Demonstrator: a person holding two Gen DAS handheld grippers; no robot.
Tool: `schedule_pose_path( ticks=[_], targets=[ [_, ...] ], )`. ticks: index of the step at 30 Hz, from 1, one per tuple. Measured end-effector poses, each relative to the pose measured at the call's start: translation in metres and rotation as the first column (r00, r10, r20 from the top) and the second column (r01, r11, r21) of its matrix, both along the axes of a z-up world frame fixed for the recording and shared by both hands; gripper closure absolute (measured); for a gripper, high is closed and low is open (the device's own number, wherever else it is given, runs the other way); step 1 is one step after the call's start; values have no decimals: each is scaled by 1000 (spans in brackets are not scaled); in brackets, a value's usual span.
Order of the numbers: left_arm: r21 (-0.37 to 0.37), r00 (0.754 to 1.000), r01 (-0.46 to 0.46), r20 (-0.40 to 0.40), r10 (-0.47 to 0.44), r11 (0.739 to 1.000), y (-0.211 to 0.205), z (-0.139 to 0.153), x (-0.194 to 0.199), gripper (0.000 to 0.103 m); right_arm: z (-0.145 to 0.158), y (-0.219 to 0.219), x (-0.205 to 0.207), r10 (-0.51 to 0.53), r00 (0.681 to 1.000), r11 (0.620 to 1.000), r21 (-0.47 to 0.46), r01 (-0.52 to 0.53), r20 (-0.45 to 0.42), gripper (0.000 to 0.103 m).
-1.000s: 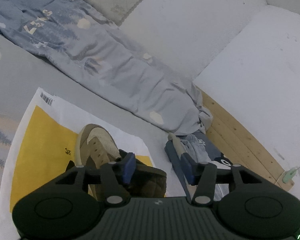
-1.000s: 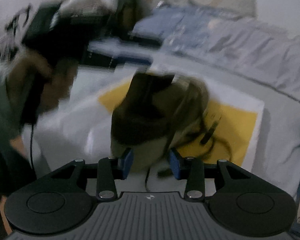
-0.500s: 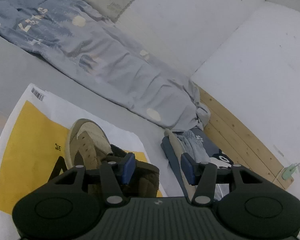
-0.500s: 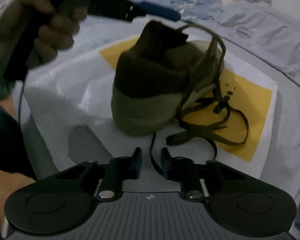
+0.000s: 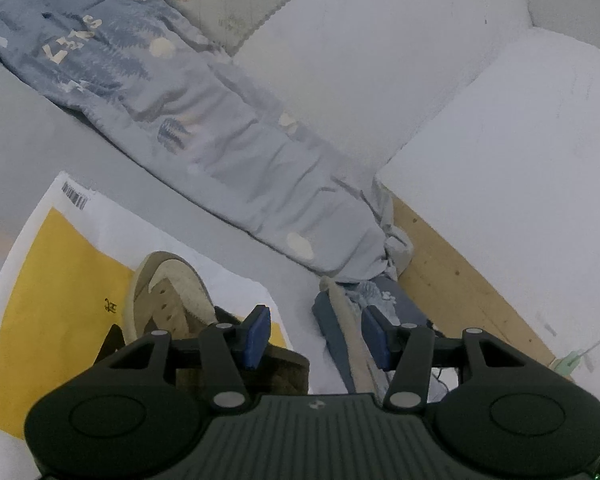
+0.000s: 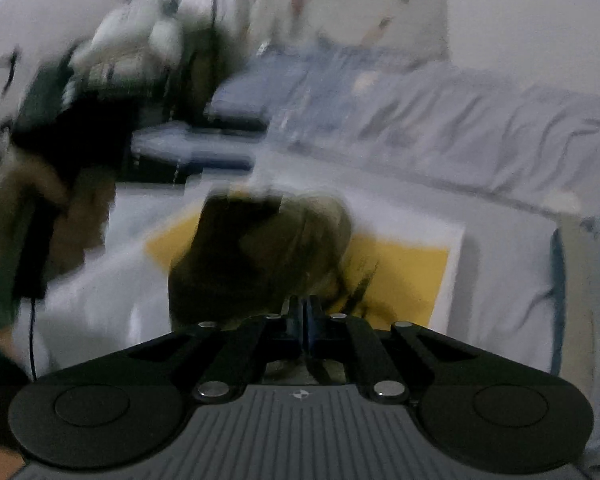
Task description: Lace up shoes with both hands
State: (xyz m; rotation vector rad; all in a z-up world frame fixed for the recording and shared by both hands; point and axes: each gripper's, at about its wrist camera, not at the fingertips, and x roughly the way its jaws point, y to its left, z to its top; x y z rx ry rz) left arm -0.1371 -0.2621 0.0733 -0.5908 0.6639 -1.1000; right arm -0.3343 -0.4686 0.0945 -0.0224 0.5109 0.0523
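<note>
A brown suede shoe [image 5: 168, 300] lies on a yellow and white bag [image 5: 48, 280] on the grey bed. My left gripper [image 5: 314, 336] is open and empty, above the shoe's heel and a little to its right. In the blurred right wrist view the shoe [image 6: 260, 256] shows heel-on, with dark laces [image 6: 356, 276] trailing on the bag [image 6: 404, 276] to its right. My right gripper [image 6: 303, 320] is shut just in front of the heel. The blur hides whether a lace is pinched between the pads.
A crumpled blue-grey duvet [image 5: 204, 128] lies beyond the bag, below white pillows [image 5: 380, 60]. Folded blue clothes [image 5: 364, 320] sit right of the shoe by a wooden bed rail [image 5: 460, 276]. The person's hand holding the other gripper [image 6: 48, 200] is at left.
My right gripper has gone from partly open around a lace to shut and has swung, so its view is blurred. My left gripper stays open; its view shifted slightly.
</note>
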Motion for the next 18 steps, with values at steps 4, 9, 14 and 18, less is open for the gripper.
schedule_pose_path(
  ticks=[4, 9, 14, 18],
  targets=[
    [-36, 1000, -4, -21, 3, 999, 2, -1, 5, 54, 19, 3, 4, -62, 990, 998, 11, 61, 125, 101],
    [-62, 999, -27, -39, 25, 998, 6, -1, 12, 54, 34, 9, 27, -75, 977, 997, 22, 72, 199, 101],
    [-151, 997, -41, -73, 31, 988, 19, -3, 23, 54, 38, 18, 67, 0, 975, 999, -46, 10, 221, 101],
    [-189, 994, -73, -99, 55, 979, 25, -8, 38, 43, 29, 29, 86, 53, 969, 996, -76, -36, 241, 101]
  ],
)
